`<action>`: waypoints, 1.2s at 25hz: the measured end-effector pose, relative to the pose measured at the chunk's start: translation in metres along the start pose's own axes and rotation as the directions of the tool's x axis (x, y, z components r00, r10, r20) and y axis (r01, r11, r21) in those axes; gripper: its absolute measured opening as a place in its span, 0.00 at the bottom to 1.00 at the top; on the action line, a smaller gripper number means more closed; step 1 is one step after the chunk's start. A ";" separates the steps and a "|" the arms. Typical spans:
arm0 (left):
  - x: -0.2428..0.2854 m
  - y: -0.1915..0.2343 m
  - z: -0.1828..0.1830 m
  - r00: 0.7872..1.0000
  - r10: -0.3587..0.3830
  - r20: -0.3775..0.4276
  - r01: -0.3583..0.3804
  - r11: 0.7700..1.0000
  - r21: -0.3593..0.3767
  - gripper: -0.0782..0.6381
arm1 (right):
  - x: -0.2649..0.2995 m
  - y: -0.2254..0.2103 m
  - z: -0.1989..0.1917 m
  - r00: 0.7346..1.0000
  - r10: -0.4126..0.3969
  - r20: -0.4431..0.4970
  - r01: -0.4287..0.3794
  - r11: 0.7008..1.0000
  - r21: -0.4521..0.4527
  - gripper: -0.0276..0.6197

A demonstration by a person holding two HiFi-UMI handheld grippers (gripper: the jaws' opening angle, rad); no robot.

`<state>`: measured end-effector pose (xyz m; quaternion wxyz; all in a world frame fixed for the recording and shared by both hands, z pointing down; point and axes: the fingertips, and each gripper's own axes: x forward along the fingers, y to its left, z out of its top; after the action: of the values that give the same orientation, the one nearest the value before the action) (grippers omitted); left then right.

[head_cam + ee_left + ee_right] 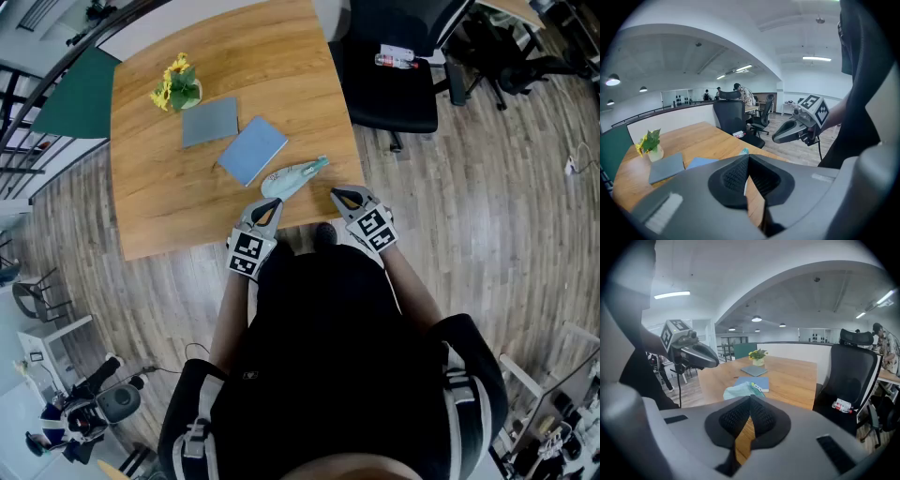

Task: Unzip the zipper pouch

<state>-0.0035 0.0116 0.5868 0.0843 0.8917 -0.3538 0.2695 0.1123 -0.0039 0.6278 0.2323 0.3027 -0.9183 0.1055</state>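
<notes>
The zipper pouch [292, 176], pale teal and white, lies near the front edge of the wooden table [159, 197]. Both grippers hover at that edge, apart from the pouch. My left gripper [269, 210] is just below the pouch's left end, jaws shut and empty. My right gripper [340, 197] is to the pouch's right, also shut with nothing in it. In the right gripper view the pouch [742, 391] lies just beyond the closed jaws [750, 411], and the left gripper [693, 355] shows at the left. In the left gripper view only the pouch's tip [744, 151] peeks over the closed jaws [748, 174].
A blue notebook [251, 149], a grey notebook [209, 122] and a pot of yellow flowers [176, 86] lie behind the pouch. A black office chair [389, 80] with a small bottle [397, 58] on its seat stands at the table's right side.
</notes>
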 end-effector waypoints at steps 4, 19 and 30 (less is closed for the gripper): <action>0.002 -0.001 0.002 1.000 0.010 -0.001 -0.010 1.000 0.002 0.11 | -0.003 -0.002 -0.002 1.000 -0.002 0.003 0.002 1.000 0.013 0.05; 0.001 -0.008 0.009 0.999 0.040 0.003 -0.040 0.999 0.011 0.11 | -0.004 0.003 -0.003 0.999 0.023 0.029 -0.023 1.000 -0.011 0.05; 0.004 -0.009 0.011 0.999 0.037 -0.001 -0.037 0.999 0.017 0.19 | -0.006 -0.001 -0.002 0.999 0.016 0.048 -0.015 1.000 -0.017 0.20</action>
<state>0.0094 0.0118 0.5798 0.0722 0.8855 -0.3679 0.2746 0.1181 -0.0009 0.6261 0.2116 0.2962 -0.9268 0.0923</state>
